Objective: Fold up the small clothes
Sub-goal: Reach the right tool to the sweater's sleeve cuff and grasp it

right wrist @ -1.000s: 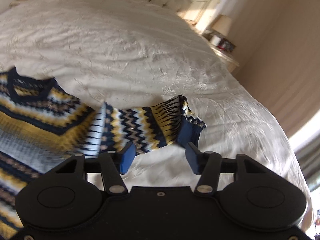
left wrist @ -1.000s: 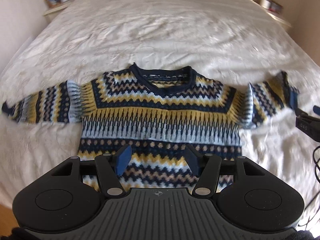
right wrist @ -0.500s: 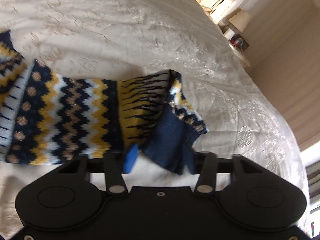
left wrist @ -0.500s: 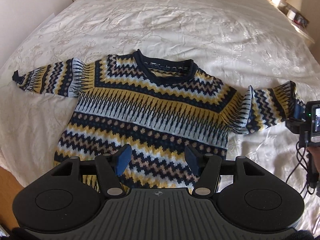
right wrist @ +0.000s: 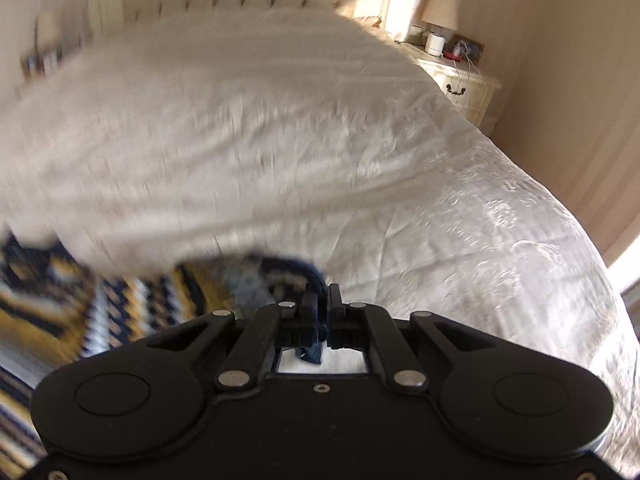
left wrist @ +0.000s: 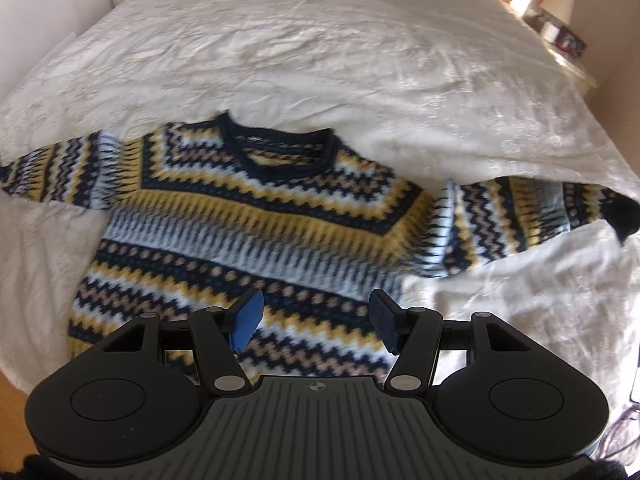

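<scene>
The sweater (left wrist: 256,232) lies flat on the bed (left wrist: 360,60). The right hand-held gripper (right wrist: 323,300) is clamped on the right sleeve cuff (right wrist: 308,354); carry it across the chest without dragging the body. The left hand-held gripper (left wrist: 316,320) hangs open, empty.

One patterned sweater (left wrist: 256,216) lies on one bed (left wrist: 320,60), and it shows two sleeves, one out to each side. Two tools are at work: the left tool (left wrist: 316,320) and the right tool (right wrist: 323,300). Two bedside cabinets stand by the headboard, one on each side, the right-hand cabinet (right wrist: 468,88) bearing one lamp (right wrist: 439,8).
</scene>
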